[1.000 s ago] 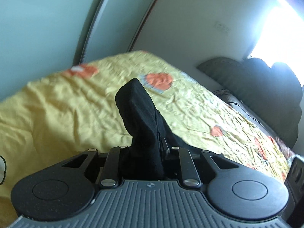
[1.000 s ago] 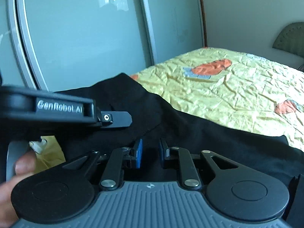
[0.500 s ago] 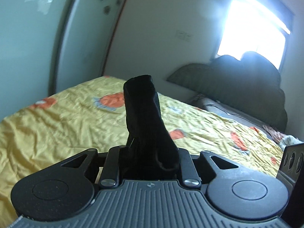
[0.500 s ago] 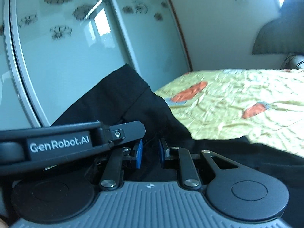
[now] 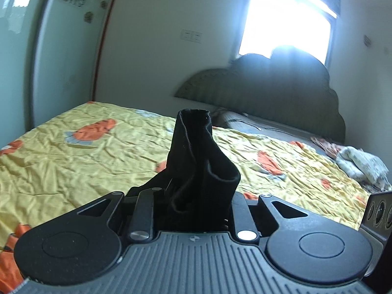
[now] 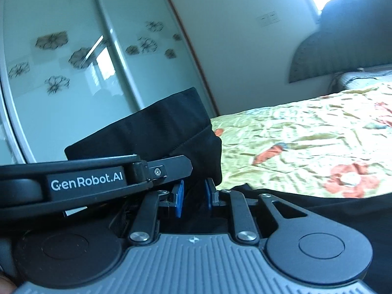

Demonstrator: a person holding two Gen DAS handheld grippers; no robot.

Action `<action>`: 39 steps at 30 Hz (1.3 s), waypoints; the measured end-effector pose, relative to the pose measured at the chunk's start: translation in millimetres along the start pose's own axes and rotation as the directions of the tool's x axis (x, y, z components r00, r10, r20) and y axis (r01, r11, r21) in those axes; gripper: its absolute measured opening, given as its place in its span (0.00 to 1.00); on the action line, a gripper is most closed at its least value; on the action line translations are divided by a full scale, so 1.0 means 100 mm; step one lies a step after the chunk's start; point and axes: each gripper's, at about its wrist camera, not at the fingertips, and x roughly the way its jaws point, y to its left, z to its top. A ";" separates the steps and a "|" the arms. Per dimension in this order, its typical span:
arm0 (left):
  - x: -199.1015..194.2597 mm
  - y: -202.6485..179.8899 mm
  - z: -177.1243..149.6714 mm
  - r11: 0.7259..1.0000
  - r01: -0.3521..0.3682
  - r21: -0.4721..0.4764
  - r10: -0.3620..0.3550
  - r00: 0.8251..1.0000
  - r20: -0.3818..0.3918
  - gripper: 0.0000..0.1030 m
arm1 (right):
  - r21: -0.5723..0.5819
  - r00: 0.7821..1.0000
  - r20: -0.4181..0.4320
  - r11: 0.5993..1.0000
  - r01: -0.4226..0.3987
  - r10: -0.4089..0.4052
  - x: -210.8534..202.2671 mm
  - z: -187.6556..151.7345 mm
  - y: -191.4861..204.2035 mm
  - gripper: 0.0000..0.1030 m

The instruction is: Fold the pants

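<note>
The black pants (image 5: 196, 161) are held up over a yellow quilted bed (image 5: 73, 161). In the left wrist view a bunched end of the cloth stands up between the fingers of my left gripper (image 5: 196, 198), which is shut on it; the fingertips are hidden by fabric. In the right wrist view my right gripper (image 6: 193, 197) is shut on a fold of the pants (image 6: 156, 132) between its blue pads (image 6: 180, 196). The left gripper's body (image 6: 85, 181) crosses just left of them, and more black cloth trails low to the right.
The bed's yellow cover (image 6: 306, 142) with orange patches spreads ahead. A dark padded headboard (image 5: 281, 90) stands under a bright window (image 5: 286, 22). Sliding glass wardrobe doors (image 6: 73, 61) run along the left. A crumpled pale cloth (image 5: 360, 164) lies at the bed's right edge.
Both grippers have swung sideways and risen a little with the pants, rolling as they went. The headboard and window have come into the left view. The grips on the cloth are unchanged.
</note>
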 end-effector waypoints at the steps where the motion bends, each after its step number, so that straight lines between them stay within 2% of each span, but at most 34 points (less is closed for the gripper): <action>1: 0.01 -0.06 -0.01 1.000 0.004 0.010 -0.004 1.000 -0.003 0.20 | 0.013 1.000 0.009 1.000 0.004 -0.004 -0.04 0.00 -0.04 0.18; 10: 0.16 -0.59 -0.12 0.993 0.067 0.098 -0.064 0.997 -0.032 0.21 | 0.054 0.995 0.062 0.996 0.068 -0.072 -0.39 0.00 -0.39 0.18; 25: 0.48 -1.35 -0.47 0.961 0.162 0.224 -0.139 0.983 -0.116 0.22 | 0.116 0.969 0.065 0.966 0.231 -0.240 -0.80 -0.14 -0.93 0.18; 30: 0.60 -1.50 -0.59 0.951 0.167 0.259 -0.133 0.980 -0.146 0.23 | 0.131 0.963 0.040 0.957 0.260 -0.267 -0.86 -0.22 -1.09 0.18; 39: 0.74 -1.58 -0.66 0.948 0.172 0.268 -0.125 0.975 -0.182 0.24 | 0.170 0.960 0.012 0.946 0.275 -0.281 -0.87 -0.32 -1.27 0.18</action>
